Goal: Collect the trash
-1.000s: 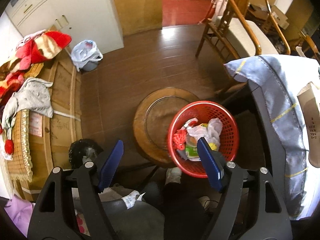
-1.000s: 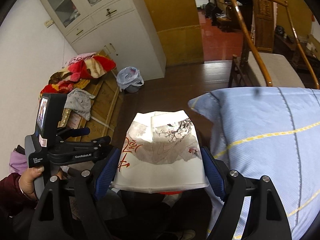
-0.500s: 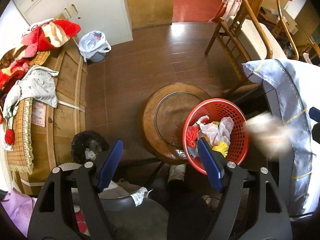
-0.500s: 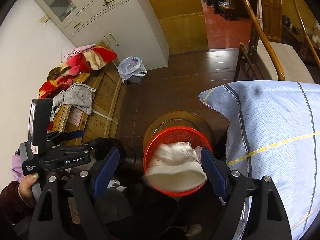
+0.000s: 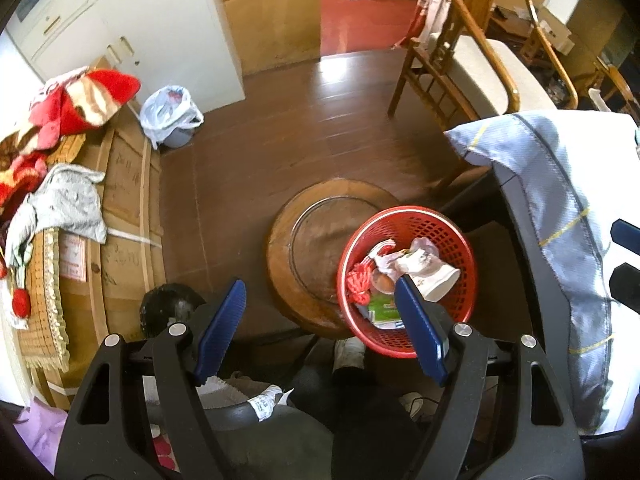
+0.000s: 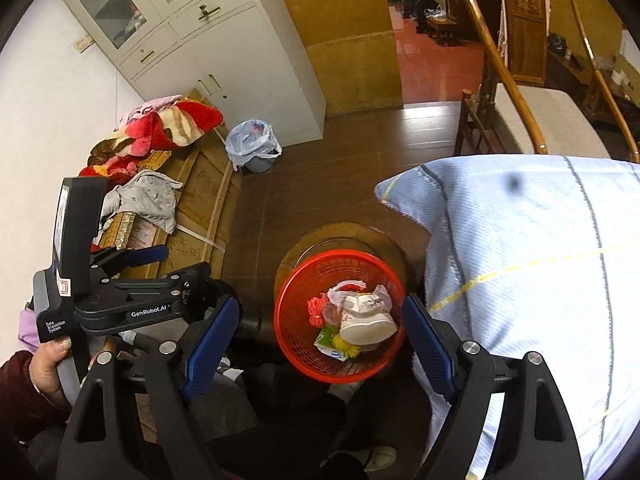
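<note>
Right wrist view: a blue cloth with yellow lines covers the bench at the right, so the bench top is hidden. The round wooden stool is partly hidden behind the red basket. The basket holds trash: a white paper cup lying on its side on top, a red crumpled bit, a green packet and something yellow. The pieces under the cup are hard to tell apart. The right tongs stand wide apart above the basket with nothing between them. At the left, a hand holds the left tongs, which read "GenRobot.AI" and "Data Acquisition System".

In the left wrist view, the left tongs are apart too and hold nothing. Far off, a small bin has a pale plastic bag in it. Writing on the cardboard box is too faint to read.
</note>
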`<control>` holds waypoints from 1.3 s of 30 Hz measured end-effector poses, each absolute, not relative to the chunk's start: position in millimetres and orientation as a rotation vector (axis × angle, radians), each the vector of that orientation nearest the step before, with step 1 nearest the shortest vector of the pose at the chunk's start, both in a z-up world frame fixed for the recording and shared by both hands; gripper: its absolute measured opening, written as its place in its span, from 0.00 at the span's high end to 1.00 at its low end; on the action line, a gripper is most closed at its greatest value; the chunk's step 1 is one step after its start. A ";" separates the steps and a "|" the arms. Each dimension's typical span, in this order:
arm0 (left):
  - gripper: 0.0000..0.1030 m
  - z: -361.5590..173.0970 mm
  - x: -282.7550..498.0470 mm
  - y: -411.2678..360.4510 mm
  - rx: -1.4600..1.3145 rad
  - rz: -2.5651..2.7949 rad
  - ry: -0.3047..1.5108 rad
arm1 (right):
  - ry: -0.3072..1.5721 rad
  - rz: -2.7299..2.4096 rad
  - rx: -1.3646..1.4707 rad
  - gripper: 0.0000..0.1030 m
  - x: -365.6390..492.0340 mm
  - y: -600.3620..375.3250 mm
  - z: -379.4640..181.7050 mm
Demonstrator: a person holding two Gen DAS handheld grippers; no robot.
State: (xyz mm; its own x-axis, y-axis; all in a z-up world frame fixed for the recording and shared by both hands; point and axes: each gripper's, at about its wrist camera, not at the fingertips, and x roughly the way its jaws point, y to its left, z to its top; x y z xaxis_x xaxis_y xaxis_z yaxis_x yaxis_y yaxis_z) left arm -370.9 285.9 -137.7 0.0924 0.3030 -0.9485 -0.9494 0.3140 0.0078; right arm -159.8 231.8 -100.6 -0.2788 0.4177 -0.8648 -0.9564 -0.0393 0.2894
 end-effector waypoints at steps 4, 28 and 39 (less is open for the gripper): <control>0.23 -122.7 -356.0 276.8 -0.719 1.075 1.066 | 1.059 1.561 -0.709 0.20 -155.8 217.6 -91.2; 0.08 -71.7 -341.7 203.2 -0.639 1.183 1.048 | 1.048 1.425 -0.773 0.19 -187.1 158.1 -75.4; 0.08 -105.7 -352.6 233.0 -0.598 1.185 1.118 | 1.074 1.354 -0.857 0.19 -196.1 190.1 -118.1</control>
State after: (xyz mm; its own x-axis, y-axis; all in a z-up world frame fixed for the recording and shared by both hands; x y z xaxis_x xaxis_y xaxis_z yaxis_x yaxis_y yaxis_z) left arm -352.6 233.0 -105.7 -0.0258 0.4149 -0.9095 -0.9320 0.3191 0.1720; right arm -196.1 190.1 -118.1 -0.0838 0.3234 -0.9426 -0.9914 0.0683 0.1116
